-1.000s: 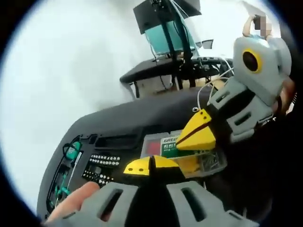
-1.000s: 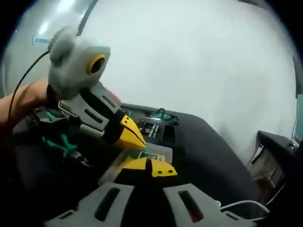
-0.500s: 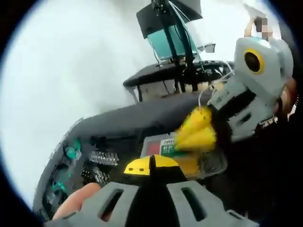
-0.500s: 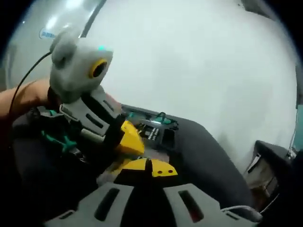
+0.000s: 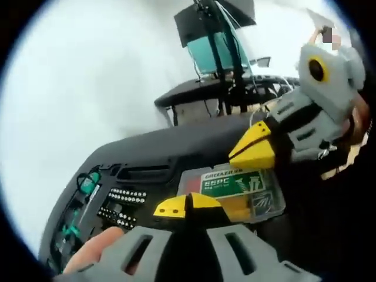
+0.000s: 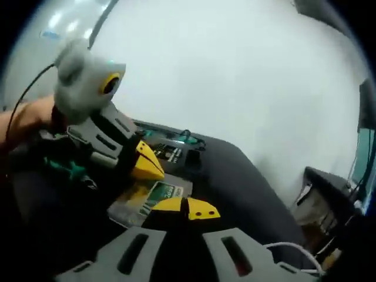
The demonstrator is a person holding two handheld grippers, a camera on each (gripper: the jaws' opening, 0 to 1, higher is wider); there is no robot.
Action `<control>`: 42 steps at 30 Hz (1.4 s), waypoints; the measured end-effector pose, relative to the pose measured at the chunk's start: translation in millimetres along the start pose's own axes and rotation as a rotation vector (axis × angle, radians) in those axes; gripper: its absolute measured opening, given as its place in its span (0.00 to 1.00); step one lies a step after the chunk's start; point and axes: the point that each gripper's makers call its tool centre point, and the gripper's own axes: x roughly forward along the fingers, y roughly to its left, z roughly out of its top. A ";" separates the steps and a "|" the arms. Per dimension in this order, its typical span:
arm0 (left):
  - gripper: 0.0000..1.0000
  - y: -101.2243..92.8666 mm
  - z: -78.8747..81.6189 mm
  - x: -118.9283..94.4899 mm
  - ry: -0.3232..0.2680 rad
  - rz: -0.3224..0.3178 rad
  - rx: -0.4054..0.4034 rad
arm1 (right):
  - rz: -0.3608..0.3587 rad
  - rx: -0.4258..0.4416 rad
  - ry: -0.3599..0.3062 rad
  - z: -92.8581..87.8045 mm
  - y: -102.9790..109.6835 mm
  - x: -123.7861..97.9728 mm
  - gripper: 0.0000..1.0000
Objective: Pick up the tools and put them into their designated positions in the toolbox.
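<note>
black monitor stand (image 5: 214, 35) and dark desk (image 5: 194, 91) beyond the toolbox (image 5: 123, 194)

Both views are bright and washed out across the pale wall (image 5: 76, 88), which glares almost white, while the dark toolbox (image 5: 147, 158) and lower foreground sit in deep shadow. Fisheye bending curves everything toward the edges, and the right gripper view is soft and smeared throughout.

Glossy clear-plastic bit case (image 5: 235, 194) (green paper label) on matt-black toolbox (image 5: 153, 154).
</note>
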 end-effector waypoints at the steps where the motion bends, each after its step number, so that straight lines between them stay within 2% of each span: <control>1: 0.00 -0.6 -2.2 1.9 0.031 -0.009 -0.014 | 0.009 0.033 0.005 -1.5 1.8 -0.7 0.00; 3: 0.00 -3.5 0.8 4.7 0.034 -0.022 -0.024 | 0.008 -0.006 0.010 -0.8 4.1 -1.3 0.00; 4: 0.00 -10.6 5.0 6.6 0.008 -0.044 -0.032 | 0.013 -0.020 0.021 -0.9 4.9 -1.5 0.00; 7: 0.00 -15.6 8.3 11.8 0.020 -0.033 0.016 | 0.026 -0.035 0.034 -1.5 5.2 -1.5 0.00; 10: 0.00 -15.5 3.4 11.8 0.029 -0.030 0.028 | 0.096 -0.095 0.068 -0.8 9.4 -7.5 0.00; 11: 0.00 -14.4 2.3 11.5 0.019 -0.037 0.027 | 0.104 -0.038 0.054 5.1 12.6 -11.0 0.00; 12: 0.00 -13.9 2.0 11.0 -0.006 -0.046 0.011 | 0.175 0.065 0.047 13.0 25.9 -17.8 0.00; 13: 0.00 -13.7 0.1 9.9 -0.015 -0.043 0.036 | 0.233 0.105 0.088 11.4 37.1 -23.0 0.00; 14: 0.00 -14.7 -1.3 8.5 -0.017 -0.040 0.040 | 0.264 0.069 0.109 8.6 44.8 -25.4 0.00; 16: 0.00 -14.5 -2.2 8.3 -0.022 -0.030 0.032 | 0.247 -0.031 0.121 3.3 47.9 -23.4 0.00; 17: 0.00 -14.6 -2.0 8.6 -0.026 -0.026 0.030 | 0.243 -0.049 0.131 -0.9 47.2 -20.7 0.00; 18: 0.00 -14.8 -6.2 9.0 -0.007 -0.026 0.023 | 0.251 -0.008 0.135 0.1 47.8 -21.3 0.00; 19: 0.00 -13.3 -5.7 11.3 -0.027 -0.020 0.027 | 0.254 0.021 0.166 -2.5 47.8 -21.9 0.00; 21: 0.00 -12.0 -6.6 12.9 -0.032 -0.017 0.024 | 0.283 -0.001 0.201 -4.9 49.3 -20.5 0.00; 23: 0.00 -11.4 -6.9 14.0 -0.030 -0.018 0.020 | 0.320 0.053 0.287 -9.7 49.9 -17.2 0.00; 24: 0.00 -12.2 -6.6 13.9 -0.029 -0.017 0.024 | 0.334 0.032 0.279 -9.1 49.0 -12.6 0.00; 26: 0.00 -13.4 -6.1 13.9 -0.032 0.000 0.023 | 0.306 -0.113 0.209 -6.1 43.4 -2.5 0.00; 27: 0.00 -13.5 -5.7 14.0 -0.031 0.008 0.018 | 0.311 -0.076 0.229 -7.8 47.5 -5.5 0.00; 28: 0.00 -13.9 -4.0 13.7 -0.026 0.023 0.022 | 0.323 -0.078 0.242 -6.9 46.1 -6.9 0.00; 29: 0.00 -13.7 -1.6 11.2 -0.026 0.030 0.025 | 0.359 0.006 0.273 -4.8 45.3 -10.5 0.00; 30: 0.00 -15.2 -0.7 5.7 -0.009 0.017 0.012 | 0.370 0.093 0.208 9.3 39.3 -9.4 0.00; 31: 0.00 -14.7 -2.8 -1.9 0.030 0.025 -0.029 | 0.351 0.156 0.124 28.5 24.4 -10.4 0.00; 33: 0.00 0.4 19.2 -21.7 -0.087 0.135 -0.093 | 0.281 0.213 0.043 49.7 -8.6 -17.9 0.00; 35: 0.00 4.5 22.6 -41.0 -0.125 0.221 -0.258 | 0.177 0.228 -0.073 71.8 -50.3 -27.8 0.01; 36: 0.00 -2.9 26.8 -43.0 -0.167 0.210 -0.316 | 0.120 0.235 -0.104 77.6 -67.0 -34.2 0.05; 37: 0.00 -18.2 27.6 -35.5 -0.176 0.153 -0.340 | 0.072 0.226 -0.113 80.7 -79.1 -40.0 0.10; 39: 0.00 -21.0 13.0 -16.5 -0.060 0.169 -0.276 | 0.003 0.139 -0.115 81.6 -92.1 -48.8 0.10; 40: 0.00 -22.7 8.7 -6.8 -0.010 0.165 -0.258 | -0.021 0.126 -0.126 81.5 -94.9 -50.5 0.10; 41: 0.00 -25.0 8.3 1.0 0.011 0.149 -0.264 | -0.023 0.139 -0.126 79.2 -92.3 -50.9 0.10; 42: 0.00 -24.5 12.6 7.3 -0.002 0.145 -0.274 | -0.019 0.148 -0.120 75.9 -90.3 -52.5 0.11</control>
